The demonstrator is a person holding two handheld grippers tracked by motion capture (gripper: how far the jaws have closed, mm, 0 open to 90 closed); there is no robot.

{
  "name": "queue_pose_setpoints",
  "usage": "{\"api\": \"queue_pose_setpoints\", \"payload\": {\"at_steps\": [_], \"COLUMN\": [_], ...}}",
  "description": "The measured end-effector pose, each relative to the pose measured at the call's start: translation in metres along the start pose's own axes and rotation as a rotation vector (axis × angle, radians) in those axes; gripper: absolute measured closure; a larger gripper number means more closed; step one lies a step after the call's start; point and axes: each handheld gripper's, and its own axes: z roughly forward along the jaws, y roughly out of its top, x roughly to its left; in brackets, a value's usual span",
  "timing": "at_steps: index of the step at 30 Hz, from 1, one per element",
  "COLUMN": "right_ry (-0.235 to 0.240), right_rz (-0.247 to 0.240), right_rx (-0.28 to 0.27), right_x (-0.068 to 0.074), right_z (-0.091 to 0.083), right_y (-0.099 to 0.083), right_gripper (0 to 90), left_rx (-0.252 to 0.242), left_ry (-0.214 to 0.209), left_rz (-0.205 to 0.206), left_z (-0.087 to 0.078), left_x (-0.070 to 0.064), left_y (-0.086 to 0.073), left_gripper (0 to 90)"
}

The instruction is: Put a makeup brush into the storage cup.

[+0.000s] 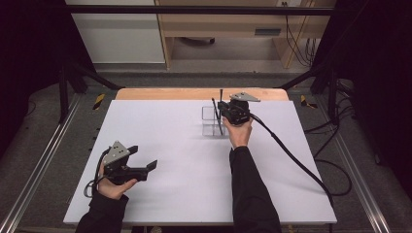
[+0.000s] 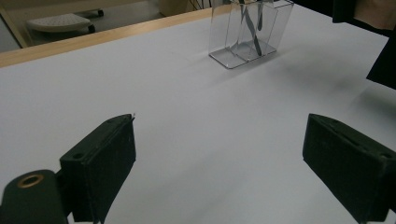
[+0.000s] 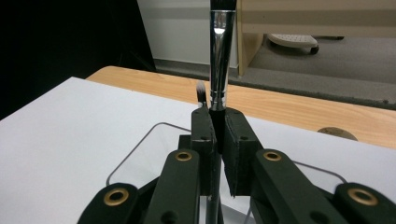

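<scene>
The right gripper (image 3: 218, 128) clamps a brush (image 3: 219, 56) by its handle just below the silver ferrule, holding it upright over the clear holder (image 1: 210, 121) at the far side of the white table (image 1: 184, 160). A second brush (image 1: 216, 116) leans inside the holder. The left gripper (image 1: 144, 160) rests near the front left, jaws wide apart and empty.

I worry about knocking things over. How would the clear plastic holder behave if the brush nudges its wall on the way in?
The clear plastic compartment holder looks thin-walled and light, so it would probably slide or tip. The right gripper clamps the black-handled brush upright, and it seems stiff.
</scene>
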Motion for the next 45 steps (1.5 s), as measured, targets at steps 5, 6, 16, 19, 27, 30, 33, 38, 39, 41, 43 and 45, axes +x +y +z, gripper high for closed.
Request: {"api": "queue_pose_setpoints", "payload": {"at_steps": [5, 6, 16, 19, 27, 30, 33, 38, 39, 41, 43, 45], "right_ry": [0.0, -0.001, 0.002, 0.002, 0.001, 0.007, 0.01, 0.016, 0.018, 0.02, 0.027, 0.039], "right_rz": [0.006, 0.003, 0.011, 0.012, 0.008, 0.004, 0.007, 0.007, 0.006, 0.003, -0.004, -0.009], "right_rx": [0.009, 0.013, 0.026, 0.03, 0.045, 0.047, 0.053, 0.021, 0.016, 0.008, -0.002, -0.005], "right_x": [-0.002, -0.002, -0.001, -0.002, -0.004, -0.004, -0.004, -0.006, -0.006, -0.006, -0.006, -0.005], "right_z": [0.0, 0.0, 0.002, 0.002, 0.0, -0.002, -0.004, -0.017, -0.02, -0.025, -0.032, -0.038], "right_y": [-0.006, -0.007, -0.014, -0.017, -0.022, -0.023, -0.023, -0.02, -0.02, -0.019, -0.017, -0.016], "right_gripper": [83.9, 83.9, 83.9, 83.8, 83.5, 83.1, 80.5, 78.0, 77.9, 76.7, 74.9, 71.7], "left_rx": [0.005, 0.005, 0.003, 0.004, 0.01, 0.01, 0.01, 0.009, 0.009, 0.009, 0.009, 0.01], "left_ry": [-0.002, -0.002, -0.004, -0.004, -0.003, -0.003, -0.003, -0.003, -0.003, -0.003, -0.003, -0.003], "left_rz": [0.006, 0.006, 0.006, 0.007, 0.012, 0.011, 0.011, 0.008, 0.009, 0.008, 0.008, 0.008], "left_z": [0.001, 0.001, 0.001, 0.001, 0.002, 0.002, 0.002, 0.002, 0.002, 0.002, 0.002, 0.002], "left_x": [-0.001, -0.001, -0.001, -0.001, -0.002, -0.002, -0.002, -0.002, -0.002, -0.002, -0.002, -0.003], "left_y": [0.0, 0.0, 0.0, 0.0, 0.0, 0.0, 0.0, 0.0, 0.0, 0.0, 0.0, 0.0], "left_gripper": [9.0, 9.1, 9.1, 9.1, 9.1, 9.1, 9.1, 9.1, 9.1, 9.1, 9.1, 9.1]}}
